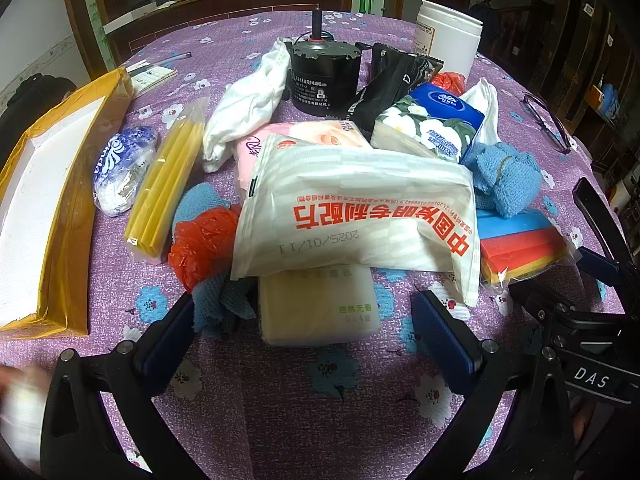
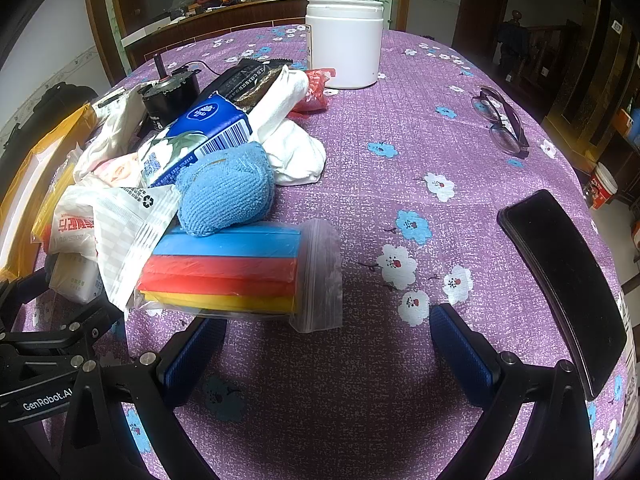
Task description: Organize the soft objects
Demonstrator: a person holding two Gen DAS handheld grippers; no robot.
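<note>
Heap of soft goods on a flower-print surface (image 2: 400,152), sorting not visibly begun. Landmark: the large white packet (image 1: 356,208) with red lettering, lying on top of the heap. Just beneath its near edge sits a pale tissue pack (image 1: 320,304); touching its left edge, a crumpled red bag (image 1: 200,240) over a blue cloth. Left of the packet lie a bag of yellow strips (image 1: 164,192) and a blue-and-white pouch (image 1: 120,168); beyond these, well left, stands a yellow-taped box (image 1: 60,240), apparently empty and the likely destination, though this is a judgement. Behind the packet: a white cloth (image 1: 248,108), a floral tissue pack (image 1: 432,124), a black motor (image 1: 324,76) and a white jar (image 1: 448,36). Right of the packet: a balled blue cloth (image 2: 224,192) resting on a bag of coloured sponges (image 2: 228,268).

The left tongs (image 1: 308,328) are spread, empty, just short of the pale tissue pack. The right tongs (image 2: 324,344) are spread, empty, near the sponges. Everything soft remains to be gathered.
</note>
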